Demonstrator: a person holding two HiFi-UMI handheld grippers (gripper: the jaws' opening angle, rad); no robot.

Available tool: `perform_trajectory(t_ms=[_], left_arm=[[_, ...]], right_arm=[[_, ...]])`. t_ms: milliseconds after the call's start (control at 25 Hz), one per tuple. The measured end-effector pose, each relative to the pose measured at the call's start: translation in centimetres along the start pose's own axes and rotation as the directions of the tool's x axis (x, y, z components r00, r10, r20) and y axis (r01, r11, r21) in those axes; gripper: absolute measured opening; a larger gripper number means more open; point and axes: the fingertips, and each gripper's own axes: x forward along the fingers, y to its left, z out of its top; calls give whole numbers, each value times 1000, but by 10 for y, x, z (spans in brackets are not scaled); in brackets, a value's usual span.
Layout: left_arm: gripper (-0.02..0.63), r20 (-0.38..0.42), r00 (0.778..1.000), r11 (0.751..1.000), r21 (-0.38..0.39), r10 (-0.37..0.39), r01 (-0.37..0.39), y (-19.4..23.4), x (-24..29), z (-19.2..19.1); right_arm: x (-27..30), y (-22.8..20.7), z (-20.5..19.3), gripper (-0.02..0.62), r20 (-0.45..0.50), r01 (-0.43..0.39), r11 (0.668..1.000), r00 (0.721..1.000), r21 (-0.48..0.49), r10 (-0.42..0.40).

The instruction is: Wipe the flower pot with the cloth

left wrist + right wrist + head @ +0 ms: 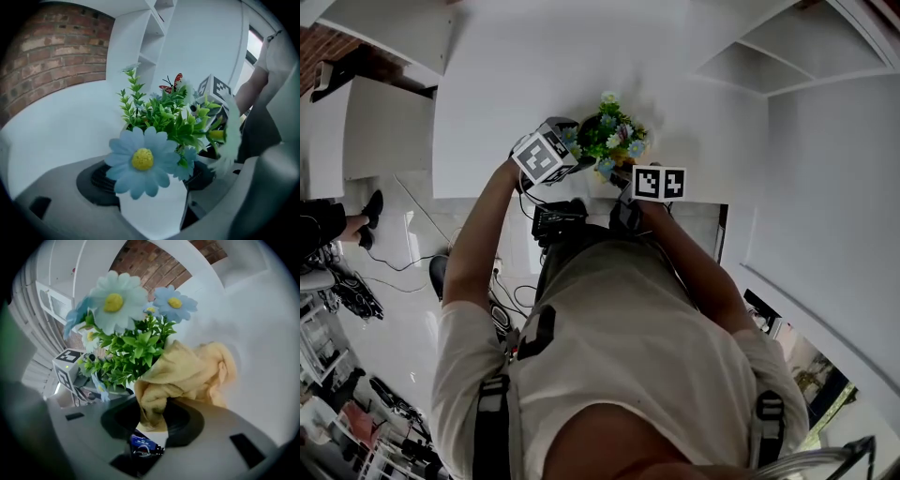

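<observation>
The left gripper (577,148) is clamped on the white flower pot (152,213), with a pad pressing each side. The pot is at the near edge of the white table (534,75). Just beside the pot, the right gripper (151,422) has its jaws narrowed and pinches the yellow cloth (187,371), which is bunched against the pot's leaves.

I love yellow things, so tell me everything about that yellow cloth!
The cloth is pale yellow, soft and fuzzy like a towel, scrunched into thick folds. The right gripper pinches its lower end between shut jaws; the rest puffs out beyond them, right beside the green leaves of the flower pot, with a white surface behind.
</observation>
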Motion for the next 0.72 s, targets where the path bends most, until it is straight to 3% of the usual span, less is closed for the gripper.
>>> perform_trajectory(t_ms=[240, 560, 720], left_arm=[[365, 39, 997, 997, -37, 74, -73, -2, -3, -9], [365, -12, 999, 999, -26, -44, 44, -22, -16, -26], [365, 12, 998, 997, -58, -59, 60, -23, -17, -26]], right_arm=[[13, 7, -11, 127, -43, -20, 1000, 999, 1, 20], [14, 19, -23, 130, -96, -70, 996, 993, -51, 65], [17, 23, -27, 130, -109, -76, 995, 992, -63, 69]])
